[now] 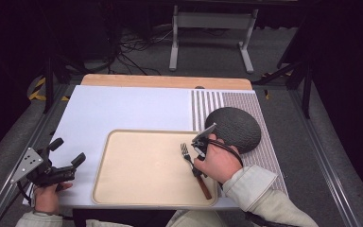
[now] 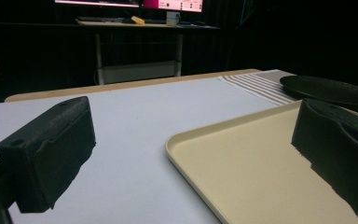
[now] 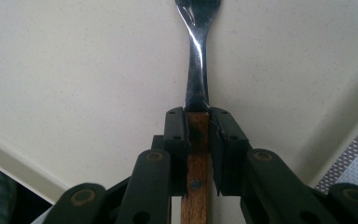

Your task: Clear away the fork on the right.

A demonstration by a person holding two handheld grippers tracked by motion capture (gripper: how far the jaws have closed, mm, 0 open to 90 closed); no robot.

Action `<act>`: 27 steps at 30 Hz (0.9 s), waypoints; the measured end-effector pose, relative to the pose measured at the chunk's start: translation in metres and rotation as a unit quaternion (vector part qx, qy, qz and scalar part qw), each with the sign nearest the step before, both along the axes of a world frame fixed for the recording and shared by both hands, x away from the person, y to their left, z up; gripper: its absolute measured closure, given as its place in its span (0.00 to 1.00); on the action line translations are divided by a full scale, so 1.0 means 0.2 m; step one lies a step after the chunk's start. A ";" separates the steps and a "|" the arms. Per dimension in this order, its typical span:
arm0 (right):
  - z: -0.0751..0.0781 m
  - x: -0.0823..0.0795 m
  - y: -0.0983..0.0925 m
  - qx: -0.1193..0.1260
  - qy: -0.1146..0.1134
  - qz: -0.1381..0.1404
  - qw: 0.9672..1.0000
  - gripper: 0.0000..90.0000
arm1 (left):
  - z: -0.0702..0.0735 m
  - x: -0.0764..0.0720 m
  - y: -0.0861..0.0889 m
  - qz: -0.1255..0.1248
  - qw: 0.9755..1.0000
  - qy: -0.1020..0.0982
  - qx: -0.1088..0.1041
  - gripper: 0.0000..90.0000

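1. The right gripper (image 3: 198,140) has its two black jaws pressed against the sides of a fork's (image 3: 197,84) wooden handle, just below where the metal neck begins.
2. In the high view, the right gripper (image 1: 199,146) sits over the right part of the tray (image 1: 137,165), with the person's right hand (image 1: 220,161) wrapped around it.
3. The fork (image 1: 194,168) lies on the tray near its right edge, tines pointing to the far left and the brown handle running toward the near right corner.
4. The left gripper (image 1: 64,158) rests at the near left of the table, just left of the tray; its jaws stand wide apart with nothing between them.
5. In the left gripper view, the jaws frame the tray's (image 2: 242,154) near-left corner and bare white mat (image 2: 135,116).
6. A dark round plate (image 1: 238,128) lies on a striped placemat (image 1: 264,142) to the right of the tray, just beyond the right hand.
7. The white mat (image 1: 123,111) covers the left and middle of the wooden table (image 1: 165,81).
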State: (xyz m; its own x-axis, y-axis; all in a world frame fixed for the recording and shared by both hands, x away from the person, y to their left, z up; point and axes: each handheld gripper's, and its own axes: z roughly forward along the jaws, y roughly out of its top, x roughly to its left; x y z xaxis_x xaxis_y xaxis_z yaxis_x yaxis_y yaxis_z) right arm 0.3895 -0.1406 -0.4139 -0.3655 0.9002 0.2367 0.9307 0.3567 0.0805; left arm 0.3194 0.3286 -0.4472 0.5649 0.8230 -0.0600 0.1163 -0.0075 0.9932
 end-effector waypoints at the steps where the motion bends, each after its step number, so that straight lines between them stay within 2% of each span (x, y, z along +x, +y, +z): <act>1: 0.00 0.00 0.00 0.000 0.000 0.000 1.000 0.86 | 0.00 0.00 0.00 0.000 1.000 0.000 0.000 0.00; 6: 0.00 0.00 0.00 0.003 0.004 -0.006 1.000 0.85 | 0.00 0.00 0.00 0.000 1.000 0.000 0.000 0.00; 15: 0.01 0.00 0.00 0.015 -0.014 0.006 1.000 0.73 | 0.00 0.00 0.00 0.000 1.000 0.000 0.000 0.00; 19: 0.02 0.00 0.00 0.020 -0.026 0.012 0.999 0.67 | 0.00 0.00 0.00 0.000 1.000 0.001 0.000 0.00; 20: 0.03 0.00 -0.01 0.025 -0.040 0.019 0.999 0.60 | 0.00 0.00 0.00 0.000 1.000 0.001 0.000 0.00; 22: 0.04 0.01 -0.01 0.037 -0.080 0.037 0.995 0.44 | 0.00 0.00 0.00 0.000 1.000 0.001 0.000 0.00; 24: 0.04 0.01 -0.01 0.041 -0.138 0.069 0.987 0.31 | 0.00 0.00 0.00 0.000 1.000 0.002 0.000 0.00; 27: 0.06 0.02 -0.01 0.045 -0.168 0.097 0.980 0.23 | 0.00 0.00 0.00 0.000 1.000 0.002 0.000 0.00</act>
State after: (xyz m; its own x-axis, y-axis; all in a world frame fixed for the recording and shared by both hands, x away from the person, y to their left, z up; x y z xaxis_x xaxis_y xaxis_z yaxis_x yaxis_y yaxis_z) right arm 0.3941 -0.1433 -0.4023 -0.5979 0.7875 0.1495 0.7622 0.5009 0.4101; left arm 0.3197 0.3283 -0.4475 0.5654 0.8224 -0.0625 0.1193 -0.0066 0.9928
